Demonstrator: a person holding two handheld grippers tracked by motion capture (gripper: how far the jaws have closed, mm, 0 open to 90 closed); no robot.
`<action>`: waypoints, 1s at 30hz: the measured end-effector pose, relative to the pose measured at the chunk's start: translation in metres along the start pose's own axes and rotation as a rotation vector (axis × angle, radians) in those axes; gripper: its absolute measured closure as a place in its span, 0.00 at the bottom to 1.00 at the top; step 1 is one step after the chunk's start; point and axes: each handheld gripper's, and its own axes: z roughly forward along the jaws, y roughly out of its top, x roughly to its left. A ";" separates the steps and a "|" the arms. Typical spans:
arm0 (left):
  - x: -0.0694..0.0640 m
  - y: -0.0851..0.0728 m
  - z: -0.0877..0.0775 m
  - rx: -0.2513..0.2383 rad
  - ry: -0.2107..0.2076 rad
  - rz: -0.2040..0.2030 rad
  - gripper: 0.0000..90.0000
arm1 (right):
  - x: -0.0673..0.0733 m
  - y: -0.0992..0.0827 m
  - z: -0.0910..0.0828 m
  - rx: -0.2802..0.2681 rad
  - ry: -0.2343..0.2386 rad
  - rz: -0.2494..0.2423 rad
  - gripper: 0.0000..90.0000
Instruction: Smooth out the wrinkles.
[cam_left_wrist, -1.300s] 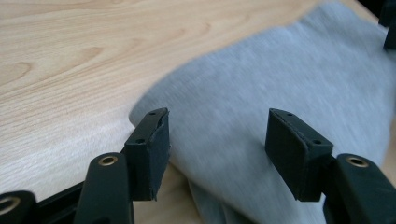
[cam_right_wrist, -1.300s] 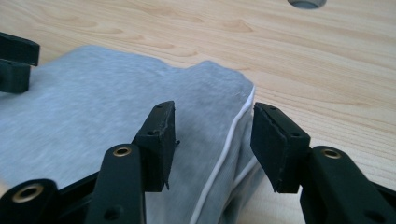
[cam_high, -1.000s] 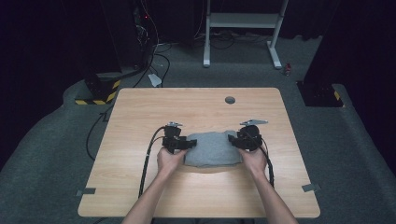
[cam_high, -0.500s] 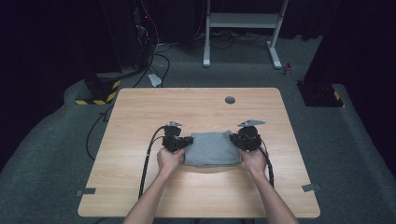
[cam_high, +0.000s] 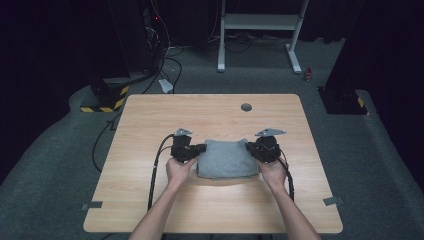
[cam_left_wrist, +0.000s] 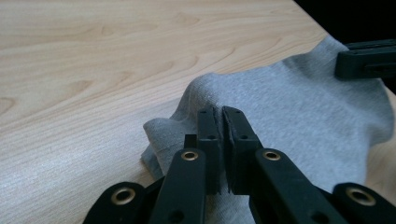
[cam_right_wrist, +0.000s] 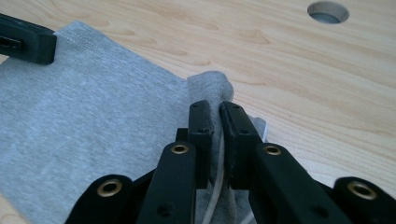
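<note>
Your left gripper (cam_high: 201, 148) and right gripper (cam_high: 250, 147) each pinch an opposite edge of the folded grey cloth (cam_high: 227, 158), which lies flat between them on the counter (cam_high: 210, 112), bunched at each pinch.

Both grippers are all matte black: the left gripper (cam_high: 202, 148) and right gripper (cam_high: 248, 147) each carry a small grey three-cornered plate on top and trail a black cable back over the table edge. Up close, the left gripper (cam_left_wrist: 221, 116) and right gripper (cam_right_wrist: 215, 111) have flat linkage arms with brass-coloured rivet rings, and blocky jaw tips dotted with little screw holes. The person's forearms are bare, no sleeves in sight.
</note>
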 end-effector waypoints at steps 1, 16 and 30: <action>-0.001 0.000 -0.003 -0.009 -0.007 0.009 0.95 | 0.001 0.000 -0.002 -0.005 0.002 0.000 0.92; -0.021 -0.013 -0.037 -0.057 -0.104 0.137 0.94 | 0.014 -0.024 -0.042 -0.119 0.067 -0.044 0.92; -0.037 -0.058 -0.028 0.067 -0.099 0.216 0.94 | 0.029 -0.088 -0.041 -0.031 0.085 -0.075 0.92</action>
